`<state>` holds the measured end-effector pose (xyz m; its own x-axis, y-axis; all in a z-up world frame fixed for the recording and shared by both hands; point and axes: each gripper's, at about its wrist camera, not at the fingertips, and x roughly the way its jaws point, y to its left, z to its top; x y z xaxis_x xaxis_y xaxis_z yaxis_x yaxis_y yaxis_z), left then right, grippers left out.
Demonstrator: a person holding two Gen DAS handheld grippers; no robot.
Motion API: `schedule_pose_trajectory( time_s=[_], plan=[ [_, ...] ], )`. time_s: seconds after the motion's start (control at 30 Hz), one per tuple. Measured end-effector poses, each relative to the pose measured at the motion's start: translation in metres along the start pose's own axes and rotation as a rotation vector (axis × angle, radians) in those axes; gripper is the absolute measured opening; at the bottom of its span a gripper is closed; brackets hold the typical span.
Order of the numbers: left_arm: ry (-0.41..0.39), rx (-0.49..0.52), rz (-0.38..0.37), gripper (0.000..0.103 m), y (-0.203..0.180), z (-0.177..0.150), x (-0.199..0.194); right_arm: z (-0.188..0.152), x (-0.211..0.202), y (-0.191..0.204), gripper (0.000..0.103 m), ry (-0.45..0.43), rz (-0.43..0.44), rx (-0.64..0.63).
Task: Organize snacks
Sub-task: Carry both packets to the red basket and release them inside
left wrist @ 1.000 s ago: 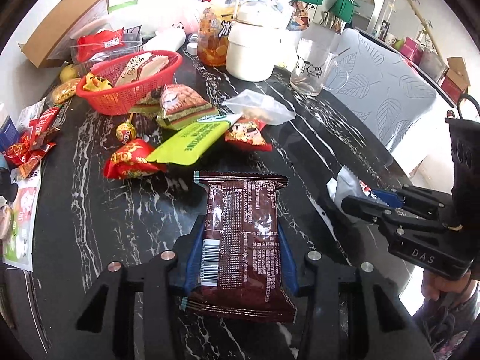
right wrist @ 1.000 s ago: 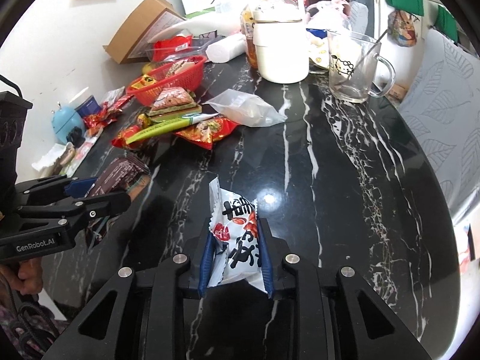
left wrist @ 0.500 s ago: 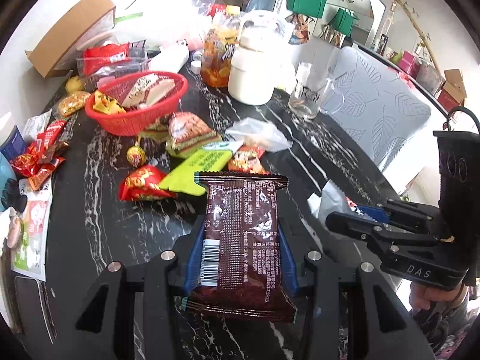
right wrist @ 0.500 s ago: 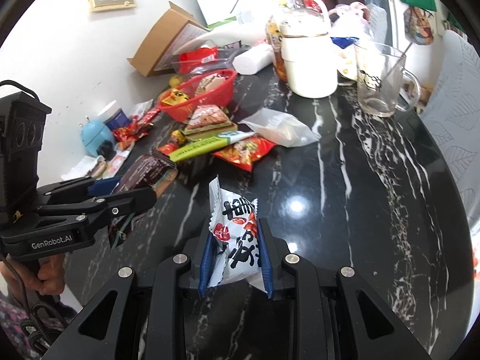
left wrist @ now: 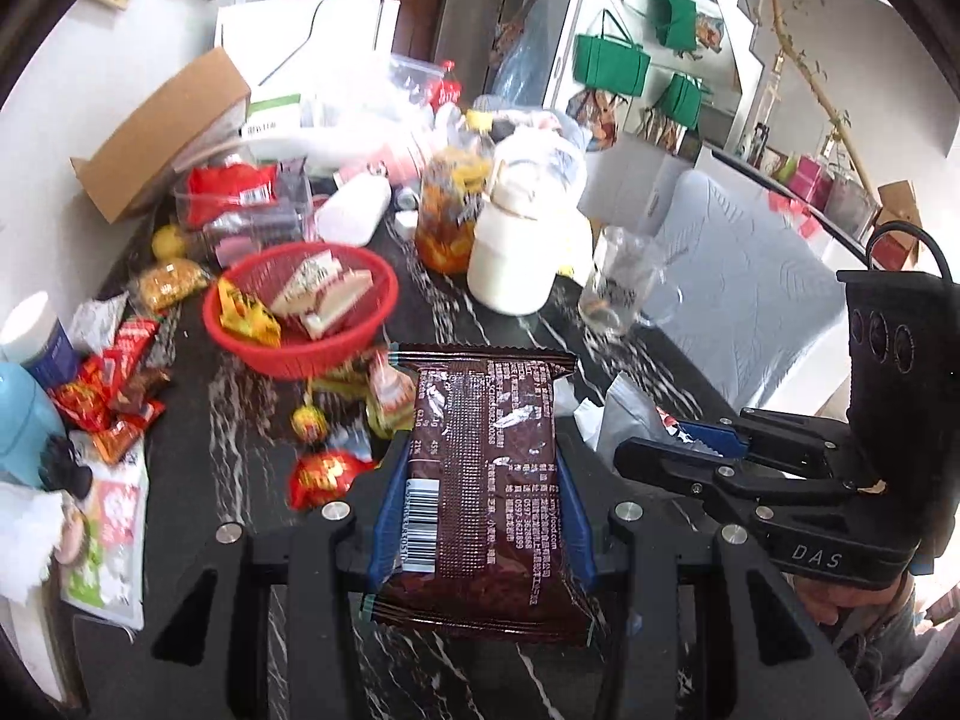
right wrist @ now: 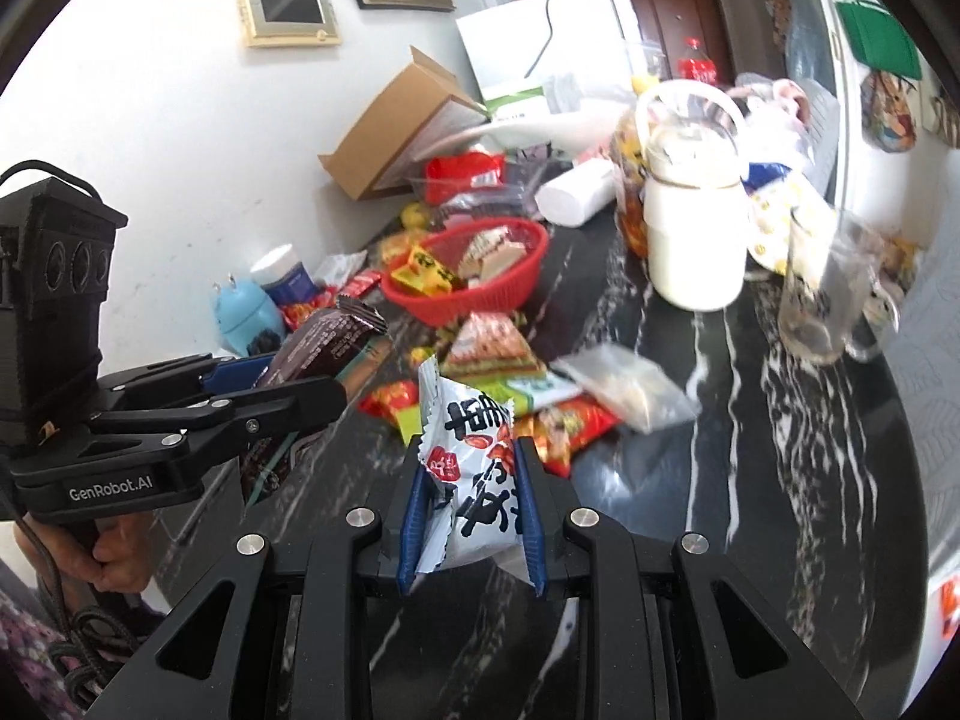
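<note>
Both hands carry a load above the tabletop (left wrist: 252,468). The left hand-held gripper (left wrist: 480,480) pinches a brown packet (left wrist: 486,468) across its width; the packet's long axis runs along the fingers, crimped end pointing forward toward the red basket (left wrist: 300,354) and barcode edge on the left. The right hand-held gripper (right wrist: 471,498) is pressed nearly together on a white packet (right wrist: 474,450), which stands on edge between the pads, its long axis also along the fingers and its torn top pointing forward and up. The basket lies ahead and to the left of both grippers, beyond a loose heap of snacks (right wrist: 510,372) on the tabletop, and already holds a few wrapped items. In the right wrist view the left gripper (right wrist: 300,390) sits on the basket's side, so the left hand is judged the nearer. The probable next move is a forward carry over the heap, with each packet arriving lengthwise at the basket rim.
</note>
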<state>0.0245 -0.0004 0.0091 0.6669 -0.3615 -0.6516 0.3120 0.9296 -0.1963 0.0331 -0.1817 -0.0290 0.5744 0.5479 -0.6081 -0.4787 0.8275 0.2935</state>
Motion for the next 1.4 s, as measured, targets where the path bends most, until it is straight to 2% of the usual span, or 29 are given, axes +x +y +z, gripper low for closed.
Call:
schedule_pose_trajectory(
  time_s=[0.23,0.43,0.73,0.93,1.2,1.4],
  plan=[
    [-0.080,0.009,0.013,0.043,0.012,0.033,-0.008,0.045,-0.001,0.009,0.027,-0.074,0.017,-0.082],
    [-0.168,0.029,0.059,0.043,0.024,0.067,-0.011,0.082,0.004,0.014,0.027,-0.115,0.027,-0.134],
    [-0.249,0.017,0.104,0.043,0.052,0.111,0.001,0.136,0.035,0.018,0.027,-0.150,0.039,-0.191],
    [-0.303,-0.036,0.126,0.043,0.079,0.135,0.012,0.167,0.062,0.018,0.027,-0.168,0.051,-0.206],
    [-0.279,-0.078,0.175,0.043,0.112,0.154,0.040,0.197,0.099,0.021,0.027,-0.179,0.077,-0.218],
    [-0.217,-0.099,0.223,0.043,0.133,0.154,0.063,0.206,0.128,0.027,0.027,-0.169,0.072,-0.250]
  ],
)
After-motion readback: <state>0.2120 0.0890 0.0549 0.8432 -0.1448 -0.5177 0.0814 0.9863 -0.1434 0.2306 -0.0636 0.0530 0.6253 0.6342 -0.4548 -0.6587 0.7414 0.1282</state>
